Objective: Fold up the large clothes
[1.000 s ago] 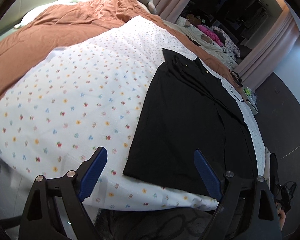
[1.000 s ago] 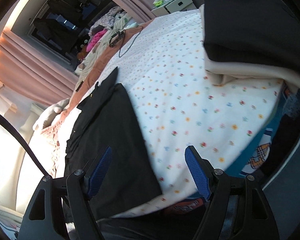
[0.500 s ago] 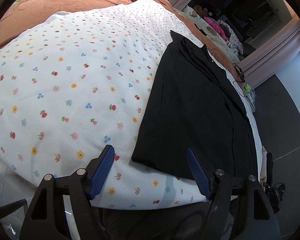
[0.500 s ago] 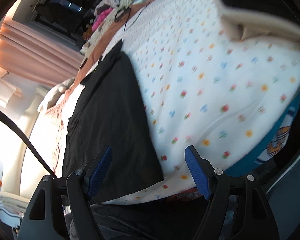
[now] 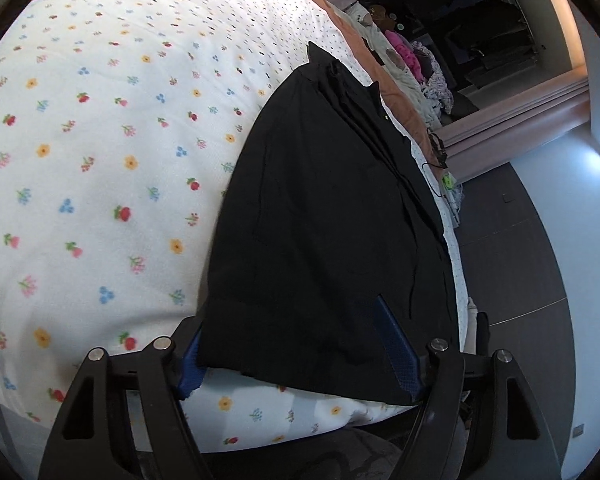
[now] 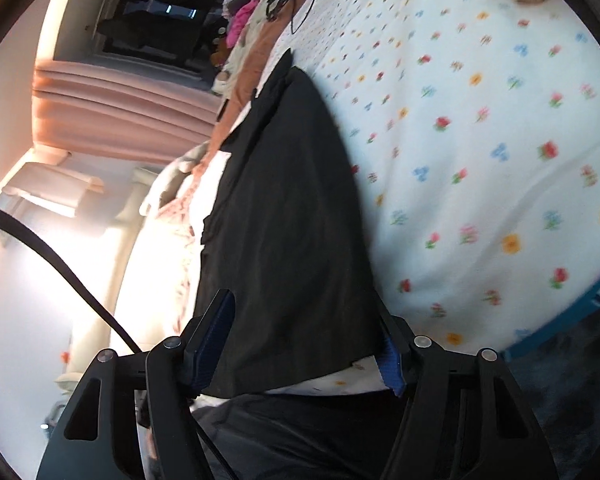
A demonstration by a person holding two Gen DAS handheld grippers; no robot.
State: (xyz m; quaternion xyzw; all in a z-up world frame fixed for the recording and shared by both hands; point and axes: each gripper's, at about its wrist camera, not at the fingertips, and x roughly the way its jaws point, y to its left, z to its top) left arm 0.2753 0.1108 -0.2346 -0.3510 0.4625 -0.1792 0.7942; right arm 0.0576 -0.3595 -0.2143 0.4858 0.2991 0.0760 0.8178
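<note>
Left wrist view shows a black garment (image 5: 324,216) lying flat on the flowered bed (image 5: 100,160), its near hem between the left tool (image 5: 296,348)'s parted pads; the right tool (image 6: 304,340) is closing across the hem's other corner; soft, limp cloth, probably best pinched at the corners.

My left gripper (image 5: 300,344) stands open, fingers spread; my right gripper (image 6: 306,340) is closing, fingers apart.
</note>
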